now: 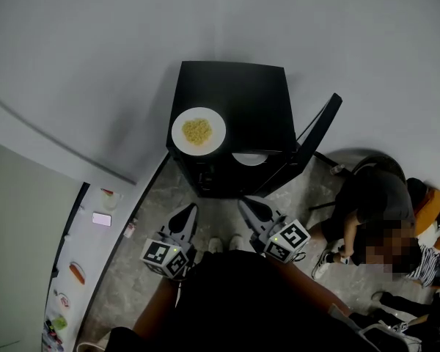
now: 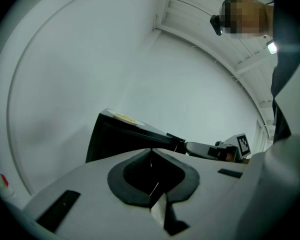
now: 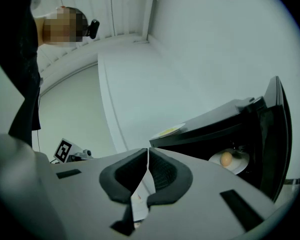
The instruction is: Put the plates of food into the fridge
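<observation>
A small black fridge [image 1: 235,116] stands against the wall with its door [image 1: 314,136] swung open to the right. On its top sits a white plate of yellow food [image 1: 198,131] [image 2: 125,118] [image 3: 171,130]. Inside, a second white plate [image 1: 249,158] [image 3: 230,160] holds an egg-like brown item. My left gripper [image 1: 188,213] [image 2: 151,150] hangs shut and empty in front of the fridge. My right gripper [image 1: 247,204] [image 3: 148,150] is beside it, jaws together with nothing between them, level with the open compartment.
A person [image 1: 381,211] sits on the floor at the right, close to the open door. A white counter [image 1: 81,270] with small items runs along the left. The floor [image 1: 154,204] before the fridge is grey stone.
</observation>
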